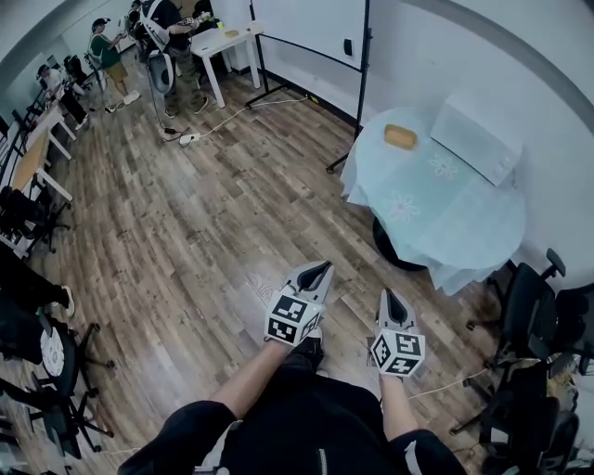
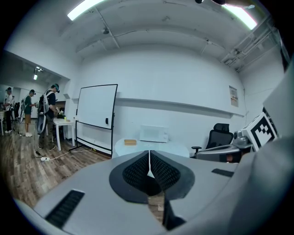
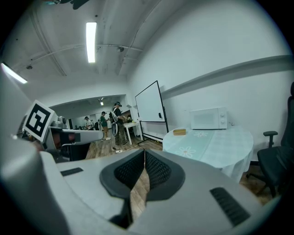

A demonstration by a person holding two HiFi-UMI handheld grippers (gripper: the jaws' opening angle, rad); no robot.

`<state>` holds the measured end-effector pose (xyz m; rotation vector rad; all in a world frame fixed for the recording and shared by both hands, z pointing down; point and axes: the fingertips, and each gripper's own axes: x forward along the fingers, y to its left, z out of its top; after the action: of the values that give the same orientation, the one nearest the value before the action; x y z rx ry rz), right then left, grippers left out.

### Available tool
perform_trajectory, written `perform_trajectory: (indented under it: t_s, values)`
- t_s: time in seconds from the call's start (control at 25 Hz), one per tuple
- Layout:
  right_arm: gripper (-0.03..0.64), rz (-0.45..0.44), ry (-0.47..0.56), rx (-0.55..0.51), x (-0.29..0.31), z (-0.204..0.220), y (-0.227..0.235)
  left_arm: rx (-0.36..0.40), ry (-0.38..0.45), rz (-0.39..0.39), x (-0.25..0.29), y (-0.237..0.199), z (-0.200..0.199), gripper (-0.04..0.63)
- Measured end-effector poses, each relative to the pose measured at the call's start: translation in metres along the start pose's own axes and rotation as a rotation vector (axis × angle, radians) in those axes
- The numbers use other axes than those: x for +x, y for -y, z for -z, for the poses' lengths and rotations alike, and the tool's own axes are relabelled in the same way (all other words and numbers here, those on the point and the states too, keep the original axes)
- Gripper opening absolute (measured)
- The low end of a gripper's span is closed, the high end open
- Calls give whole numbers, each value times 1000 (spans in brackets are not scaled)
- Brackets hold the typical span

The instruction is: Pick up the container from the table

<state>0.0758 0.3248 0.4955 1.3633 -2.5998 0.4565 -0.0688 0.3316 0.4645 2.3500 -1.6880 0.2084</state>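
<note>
**Item 1: container (image 1: 400, 136).** A tan, flat box. It sits on the far left part of the round bench (image 1: 464, 243), apart from the microwave (image 1: 478, 139) to its right. The cloth around it is bare, so access looks easy.

**Item 2: left gripper (image 1: 318, 271).** Held low in front of the person, over the wooden floor (image 1: 186, 213) and well short of the bench. Its fingers (image 2: 138, 172) are closed tip to tip and hold nothing.

**Item 3: right gripper (image 1: 390, 299).** Level with the left one and aimed toward the bench. Its fingers (image 3: 156, 170) are pressed together and empty.

**Status.** The pickup has not begun. Both tools are probably kept closed because the container is out of reach. The fingers must part before any grasp.

**Surroundings.** A whiteboard (image 1: 306, 28) stands on the far side and office chairs (image 1: 524, 306) on the right.
</note>
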Motion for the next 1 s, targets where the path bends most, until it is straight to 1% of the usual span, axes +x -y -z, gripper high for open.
perform_trajectory:
  t_s: [0.2, 0.44, 1.0]
  values:
    - [25, 17, 11, 0, 27, -17, 7, 15, 1, 19, 27, -19, -15, 21]
    - [25, 35, 11, -1, 55, -29, 13, 25, -4, 45, 55, -37, -24, 21]
    - [25, 70, 10, -1, 119, -42, 12, 41, -16, 102, 100, -85, -31, 21]
